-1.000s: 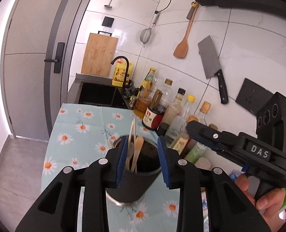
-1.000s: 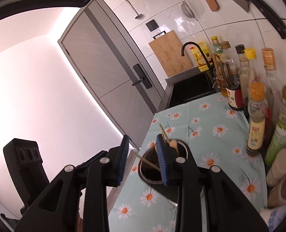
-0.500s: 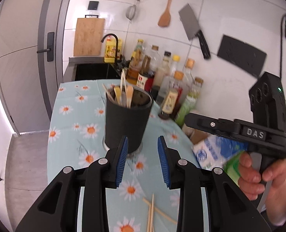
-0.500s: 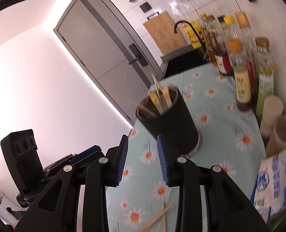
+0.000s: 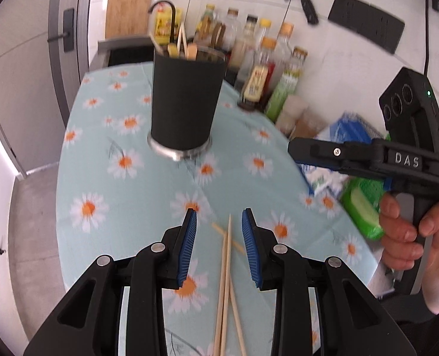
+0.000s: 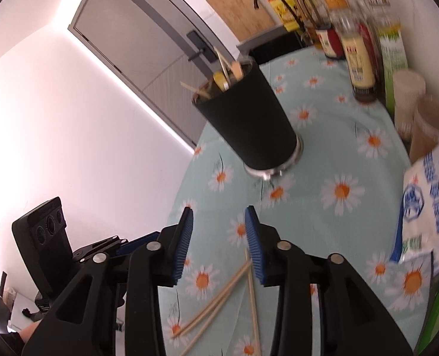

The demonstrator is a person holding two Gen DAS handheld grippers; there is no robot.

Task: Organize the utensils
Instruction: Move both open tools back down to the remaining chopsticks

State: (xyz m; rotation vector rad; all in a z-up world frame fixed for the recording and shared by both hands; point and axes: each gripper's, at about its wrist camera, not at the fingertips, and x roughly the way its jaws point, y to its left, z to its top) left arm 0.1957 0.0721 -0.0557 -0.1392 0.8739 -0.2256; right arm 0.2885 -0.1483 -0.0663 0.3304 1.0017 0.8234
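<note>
A black utensil holder with chopsticks and wooden utensils in it stands on the daisy tablecloth; it also shows in the right wrist view. Several loose wooden chopsticks lie on the cloth right below my left gripper, which is open and empty above them. My right gripper is open and empty, with the same chopsticks just under and behind its fingertips. The right gripper also appears at the right of the left wrist view.
Sauce bottles and jars line the tiled wall. A white and blue bag and a green pack lie at the right. A sink sits beyond the cloth. The table edge drops at the left.
Both grippers have pulled back and down from over the holder to low above the cloth. The loose chopsticks have come into view under them.
</note>
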